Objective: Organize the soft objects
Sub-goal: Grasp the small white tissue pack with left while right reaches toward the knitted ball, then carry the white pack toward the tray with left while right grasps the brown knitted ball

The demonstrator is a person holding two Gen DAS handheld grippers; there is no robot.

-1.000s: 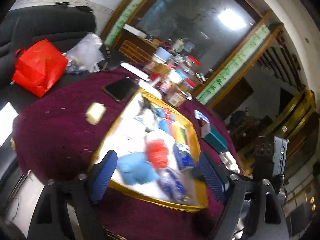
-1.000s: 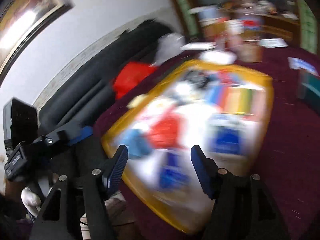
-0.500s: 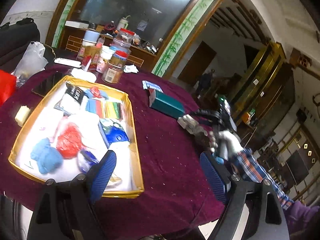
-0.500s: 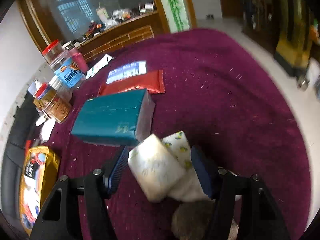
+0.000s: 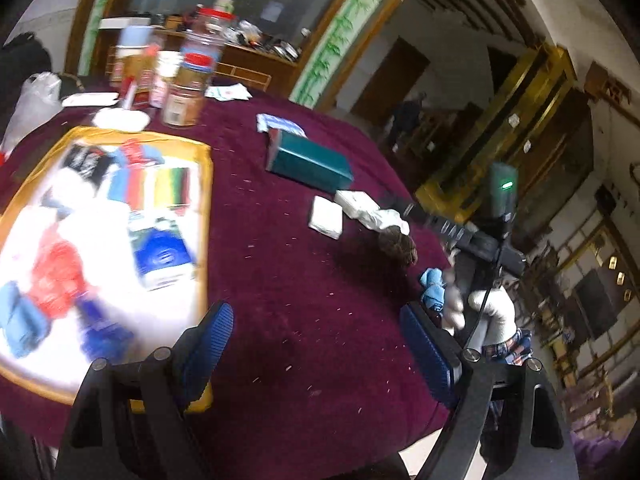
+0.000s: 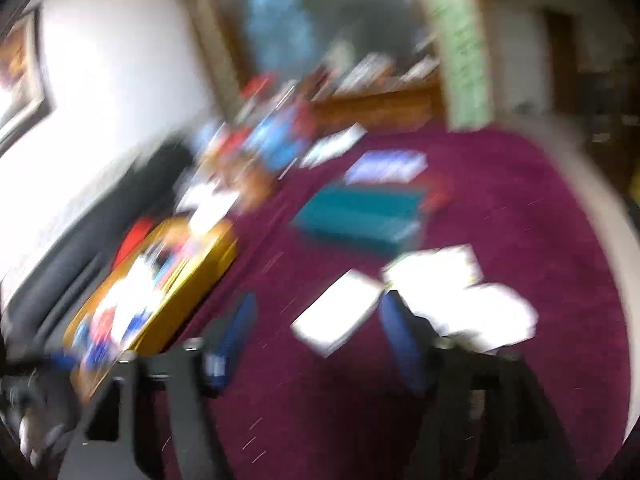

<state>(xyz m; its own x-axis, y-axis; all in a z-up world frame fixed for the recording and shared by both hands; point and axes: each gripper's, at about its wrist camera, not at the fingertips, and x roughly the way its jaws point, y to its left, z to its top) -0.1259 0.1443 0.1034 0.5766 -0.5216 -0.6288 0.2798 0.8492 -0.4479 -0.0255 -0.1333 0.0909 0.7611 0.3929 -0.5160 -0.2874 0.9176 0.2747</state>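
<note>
Maroon cloth (image 5: 304,280): covers the round table; all items listed below rest on it.
Tray (image 5: 204,184): gold-rimmed, at the left of the left wrist view; holds 1 blue-and-white packet (image 5: 162,256), 1 red soft item (image 5: 56,280), 1 light-blue soft item (image 5: 20,324) and a row of coloured strips (image 5: 160,184). Contents are blurred.
Teal box (image 5: 310,164): lies flat on the cloth, well apart from the tray, on its right.
White tissue pack (image 5: 326,222): lies on the cloth just in front of the teal box; a 2nd white pack (image 5: 354,202) and a crumpled white cloth (image 5: 386,220) sit just beside it.
Brown soft item (image 5: 398,246): near the table edge, touching the crumpled white cloth.
Jars (image 5: 186,92): clustered at the far side of the table, behind the tray.
Left gripper (image 5: 316,344): jaws spread wide, nothing between them; hovers over bare cloth between the tray and the table edge.
Right gripper (image 6: 316,332): jaws opening; the white tissue pack (image 6: 338,322) appears between the blue fingers (image 6: 400,340), contact not discernible owing to heavy blur. In the left wrist view, a gloved hand (image 5: 490,308) holds this gripper's handle at the table edge.
</note>
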